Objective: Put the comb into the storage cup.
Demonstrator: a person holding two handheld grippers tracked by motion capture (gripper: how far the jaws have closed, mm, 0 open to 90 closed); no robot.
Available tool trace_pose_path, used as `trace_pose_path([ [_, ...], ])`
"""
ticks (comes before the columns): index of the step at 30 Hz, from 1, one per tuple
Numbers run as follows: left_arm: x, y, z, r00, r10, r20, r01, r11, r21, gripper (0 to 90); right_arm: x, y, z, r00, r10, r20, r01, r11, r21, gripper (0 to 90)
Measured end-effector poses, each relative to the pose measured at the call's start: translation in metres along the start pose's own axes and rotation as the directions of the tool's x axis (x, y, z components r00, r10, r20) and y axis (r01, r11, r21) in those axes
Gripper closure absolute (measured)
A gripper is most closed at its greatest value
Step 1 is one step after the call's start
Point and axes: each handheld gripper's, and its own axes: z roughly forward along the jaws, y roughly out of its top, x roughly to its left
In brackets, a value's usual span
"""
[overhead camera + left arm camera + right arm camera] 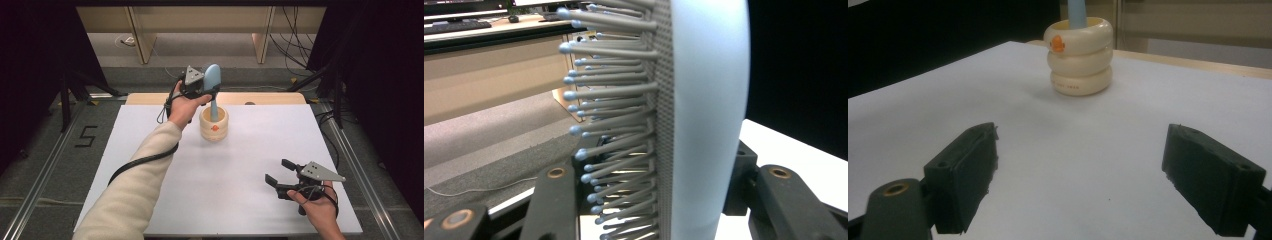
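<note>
A light blue hairbrush (pixel 212 80) stands upright with its handle down inside a cream ringed cup (pixel 214 125) at the back middle of the white table. My left gripper (pixel 202 87) is shut on the brush's head; up close the grey bristles (pixel 614 125) point left and the blue back (pixel 709 120) fills the middle between my black jaws. My right gripper (pixel 276 172) hovers open over the near right of the table with nothing between its pads (pixel 968 170). It faces the cup (pixel 1079 55), which bears a small orange mark, with the blue handle (pixel 1077 12) rising from it.
The white sheet (pixel 150 150) covers a wooden table whose far edge (pixel 270 97) shows behind the cup. Metal rails (pixel 350 150) run along both sides. Cables and wooden furniture legs (pixel 142 45) stand on the grey floor beyond.
</note>
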Motion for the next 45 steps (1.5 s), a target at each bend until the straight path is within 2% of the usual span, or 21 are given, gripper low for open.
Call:
trace_pose_path([
  [45,0.001,-0.014,0.009,0.9997,-0.023,-0.001,0.023,0.9997,0.007,49.4,-0.001,-0.001,0.001,1.0,-0.002,-0.002,0.002,1.0,0.0,15.8],
])
